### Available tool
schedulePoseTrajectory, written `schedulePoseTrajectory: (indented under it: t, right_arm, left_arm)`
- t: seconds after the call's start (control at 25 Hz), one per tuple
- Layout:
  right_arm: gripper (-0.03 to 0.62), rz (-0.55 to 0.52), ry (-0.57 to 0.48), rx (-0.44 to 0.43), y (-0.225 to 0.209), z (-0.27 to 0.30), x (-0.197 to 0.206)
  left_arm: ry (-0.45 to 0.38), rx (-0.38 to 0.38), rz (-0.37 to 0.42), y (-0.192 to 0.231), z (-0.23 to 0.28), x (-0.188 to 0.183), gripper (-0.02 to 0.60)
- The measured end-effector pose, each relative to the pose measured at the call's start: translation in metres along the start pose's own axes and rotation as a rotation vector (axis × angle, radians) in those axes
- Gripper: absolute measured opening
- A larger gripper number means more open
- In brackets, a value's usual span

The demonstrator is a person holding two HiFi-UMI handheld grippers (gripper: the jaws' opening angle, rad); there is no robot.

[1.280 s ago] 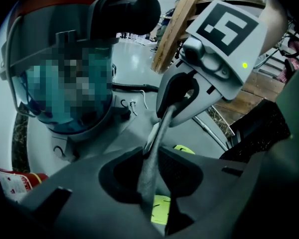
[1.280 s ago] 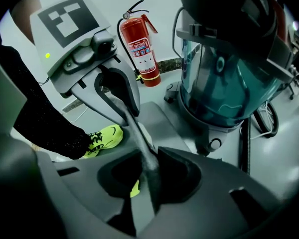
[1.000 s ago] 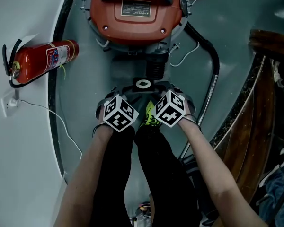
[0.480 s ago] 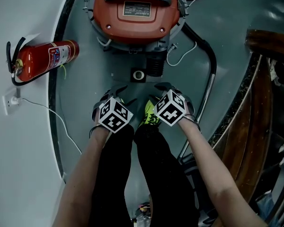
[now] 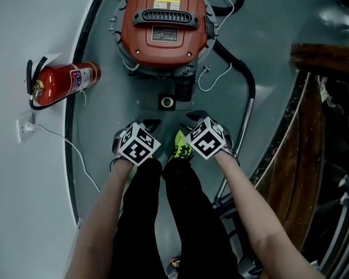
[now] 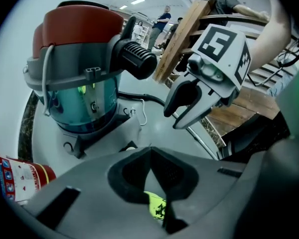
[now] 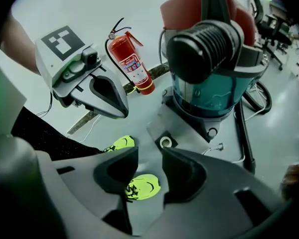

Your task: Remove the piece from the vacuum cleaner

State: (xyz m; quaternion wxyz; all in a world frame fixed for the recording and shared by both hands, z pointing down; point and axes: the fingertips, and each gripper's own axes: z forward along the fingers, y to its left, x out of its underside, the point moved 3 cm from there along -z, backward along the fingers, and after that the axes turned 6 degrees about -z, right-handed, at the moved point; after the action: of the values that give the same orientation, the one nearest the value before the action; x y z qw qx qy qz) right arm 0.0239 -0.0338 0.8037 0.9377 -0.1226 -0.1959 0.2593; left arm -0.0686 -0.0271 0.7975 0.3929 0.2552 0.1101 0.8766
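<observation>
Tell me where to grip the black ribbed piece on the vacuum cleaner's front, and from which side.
Grip the ribbed piece across its round collar, one jaw on each side. Come from the front: it sticks out from the vacuum cleaner toward the person, and its ribs should likely resist slipping.

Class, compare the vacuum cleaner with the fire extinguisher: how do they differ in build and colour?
The vacuum cleaner is a broad drum; the fire extinguisher is a slim cylinder. The vacuum cleaner is red only on top and see-through bluish below; the fire extinguisher has a red body from end to end. Both stand upright.
</observation>
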Motion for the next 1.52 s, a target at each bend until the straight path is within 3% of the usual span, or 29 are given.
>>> schedulePoseTrajectory:
  t: [0.2,0.48,0.64,0.84,1.08,1.32,1.52]
  right_arm:
    - [0.15,0.044,-0.033,-0.009,0.007,-0.032,-0.013]
    - [0.063,0.049,-0.059,0.028,0.015,-0.078,-0.028]
    - [0.031,0.058,-0.069,0.016,0.028,-0.105,-0.035]
    - [0.017,0.054,-0.087,0.007,0.046,-0.14,-0.046]
    - [0.017,0.086,-0.135,0.012,0.052,-0.181,-0.062]
    - [0.015,0.012,-0.111,-0.017,0.08,-0.214,-0.073]
    - [0.015,0.085,-0.138,-0.038,0.087,-0.244,-0.082]
  left_arm:
    - [0.011,0.049,-0.033,-0.009,-0.026,-0.012,0.009]
    - [-0.022,0.057,0.004,-0.022,-0.068,-0.023,0.009]
    - [-0.054,0.101,-0.064,-0.032,-0.093,-0.027,0.009]
    - [-0.036,0.128,-0.028,-0.044,-0.117,-0.025,0.009]
    - [-0.157,0.125,-0.135,-0.057,-0.157,-0.074,0.009]
    - [-0.131,0.128,-0.003,-0.075,-0.19,-0.094,0.009]
    - [-0.127,0.145,-0.013,-0.088,-0.219,-0.113,0.009]
